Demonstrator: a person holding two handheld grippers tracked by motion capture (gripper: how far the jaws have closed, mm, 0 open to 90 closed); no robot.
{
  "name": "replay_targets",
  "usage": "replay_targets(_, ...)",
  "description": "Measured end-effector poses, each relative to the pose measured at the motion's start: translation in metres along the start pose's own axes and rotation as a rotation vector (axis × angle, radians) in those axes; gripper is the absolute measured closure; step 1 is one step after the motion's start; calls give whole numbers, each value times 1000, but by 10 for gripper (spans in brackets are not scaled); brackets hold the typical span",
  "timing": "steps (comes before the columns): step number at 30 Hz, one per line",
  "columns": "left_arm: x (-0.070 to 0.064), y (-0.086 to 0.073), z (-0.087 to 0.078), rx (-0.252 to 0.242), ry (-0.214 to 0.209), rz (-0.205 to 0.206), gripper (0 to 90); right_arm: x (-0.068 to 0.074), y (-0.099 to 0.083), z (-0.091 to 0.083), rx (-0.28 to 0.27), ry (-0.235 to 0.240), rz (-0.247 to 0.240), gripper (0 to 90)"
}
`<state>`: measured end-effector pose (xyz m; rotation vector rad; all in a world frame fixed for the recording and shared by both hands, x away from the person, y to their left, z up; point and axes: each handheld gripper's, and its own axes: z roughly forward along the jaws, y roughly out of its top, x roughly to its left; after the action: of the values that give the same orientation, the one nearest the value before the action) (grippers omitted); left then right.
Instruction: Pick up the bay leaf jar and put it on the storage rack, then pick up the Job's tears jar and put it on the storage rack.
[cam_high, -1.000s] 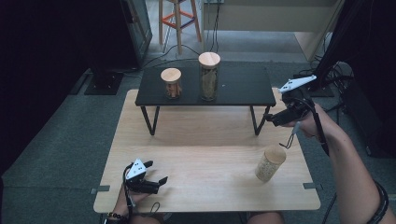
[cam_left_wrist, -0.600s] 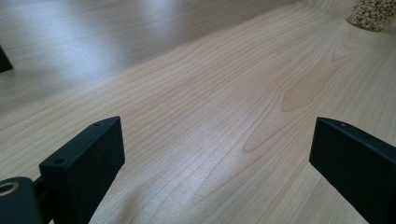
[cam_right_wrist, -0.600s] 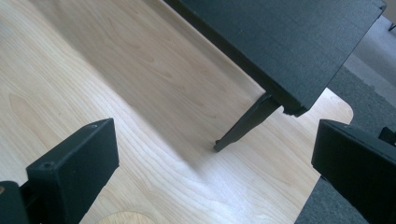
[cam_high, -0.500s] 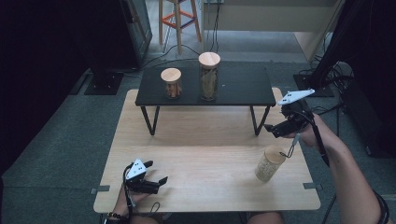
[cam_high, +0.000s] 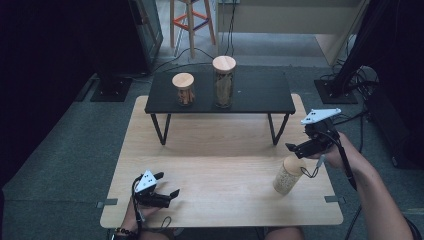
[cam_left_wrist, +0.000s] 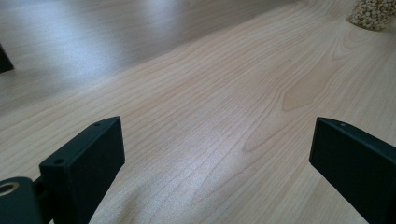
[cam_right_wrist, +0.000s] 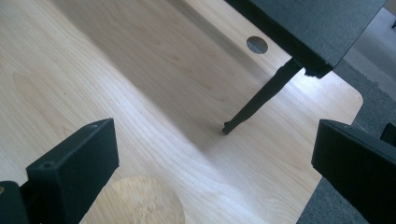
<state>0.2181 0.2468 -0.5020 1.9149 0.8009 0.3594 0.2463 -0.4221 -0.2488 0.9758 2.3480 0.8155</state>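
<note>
A glass jar (cam_high: 288, 176) with a wooden lid (cam_right_wrist: 140, 201), filled with pale grains, stands at the table's front right. Its base (cam_left_wrist: 374, 13) shows far off in the left gripper view. My right gripper (cam_high: 296, 149) hangs open just above and behind that lid, and its jaws (cam_right_wrist: 215, 144) are spread wide with nothing between them. My left gripper (cam_high: 167, 184) rests open near the front left edge, its jaws (cam_left_wrist: 217, 140) spread over bare wood. A short jar (cam_high: 183, 89) and a tall jar (cam_high: 224, 81) stand on the black shelf (cam_high: 260, 95).
The black shelf stands on thin legs (cam_right_wrist: 261, 100) across the back of the wooden table (cam_high: 220, 150). A round cable hole (cam_right_wrist: 257, 45) lies under it. An orange stool (cam_high: 190, 20) and cables are on the floor beyond.
My right gripper has come down and nearer, from beside the shelf's right end to just over the front jar's lid. The left gripper has stayed put.
</note>
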Motion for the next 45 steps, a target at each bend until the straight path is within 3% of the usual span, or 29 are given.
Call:
replay_targets(25, 0, 0, 0, 2, 2, 1, 34, 12, -36, 7, 20, 32, 18, 3)
replay_targets(39, -1, 0, 0, 0, 5, -3, 34, 13, -50, 14, 47, 51, 31, 3)
replay_targets(45, -2, 0, 0, 1, 6, -1, 34, 9, -59, 17, 40, 60, 62, 3)
